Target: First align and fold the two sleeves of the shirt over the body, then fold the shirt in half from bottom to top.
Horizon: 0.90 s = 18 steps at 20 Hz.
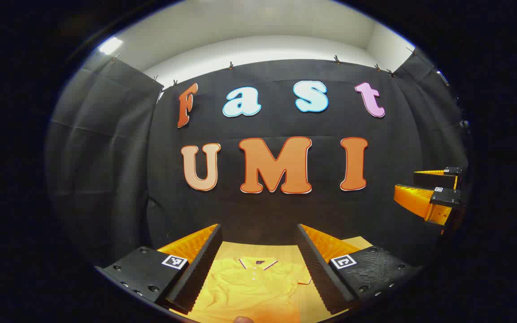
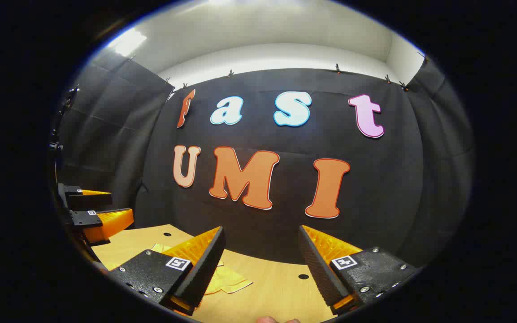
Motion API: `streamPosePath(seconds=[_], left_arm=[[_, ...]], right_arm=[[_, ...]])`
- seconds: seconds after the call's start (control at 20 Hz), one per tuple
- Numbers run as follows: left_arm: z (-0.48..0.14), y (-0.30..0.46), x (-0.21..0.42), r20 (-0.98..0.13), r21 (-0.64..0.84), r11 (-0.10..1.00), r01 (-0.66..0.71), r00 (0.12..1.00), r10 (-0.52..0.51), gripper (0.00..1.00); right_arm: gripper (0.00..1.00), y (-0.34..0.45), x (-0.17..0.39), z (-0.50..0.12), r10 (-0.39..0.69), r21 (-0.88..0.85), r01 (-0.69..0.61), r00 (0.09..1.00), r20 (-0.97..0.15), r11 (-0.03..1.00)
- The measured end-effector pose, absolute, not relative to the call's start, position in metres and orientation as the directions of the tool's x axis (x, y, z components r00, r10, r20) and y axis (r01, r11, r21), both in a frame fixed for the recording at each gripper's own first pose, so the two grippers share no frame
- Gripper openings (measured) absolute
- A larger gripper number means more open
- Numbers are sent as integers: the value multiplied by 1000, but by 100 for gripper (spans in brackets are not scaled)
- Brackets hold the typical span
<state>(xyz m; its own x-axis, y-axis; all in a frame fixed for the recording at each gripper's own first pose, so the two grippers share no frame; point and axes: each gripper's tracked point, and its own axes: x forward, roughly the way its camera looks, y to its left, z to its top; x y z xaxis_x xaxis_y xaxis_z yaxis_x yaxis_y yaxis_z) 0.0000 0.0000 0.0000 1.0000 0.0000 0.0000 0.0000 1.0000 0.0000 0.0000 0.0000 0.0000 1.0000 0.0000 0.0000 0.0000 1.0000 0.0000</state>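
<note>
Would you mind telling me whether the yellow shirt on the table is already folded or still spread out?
Spread out, as far as visible: the yellow shirt lies flat on the table, collar up, one short sleeve extended sideways. Its lower part is hidden.

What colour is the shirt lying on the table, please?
The shirt is yellow, with a dark-and-white trimmed collar; the left gripper view shows it best.

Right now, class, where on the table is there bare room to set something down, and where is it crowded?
Bare wood of the table lies right of the shirt's sleeve, between the right tool's open fingers, around a small dark hole. Another strip runs behind the shirt, by the cloth wall. The shirt crowds the ground below the open left tool.
</note>
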Motion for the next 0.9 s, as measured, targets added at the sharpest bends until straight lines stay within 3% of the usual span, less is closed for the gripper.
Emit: streamPosePath(seconds=[0.45,0.65,0.9], left_arm=[[-5,130,48,44,31,990,134,990,-135,100],[-2,154,61,46,60,979,196,979,-198,100],[-14,166,59,23,49,979,198,980,-199,100]], right_arm=[[100,130,25,10,-153,25,155,986,-59,988],[98,178,23,16,-140,-26,139,987,-78,990],[94,193,30,9,-120,-56,115,987,-109,992]])
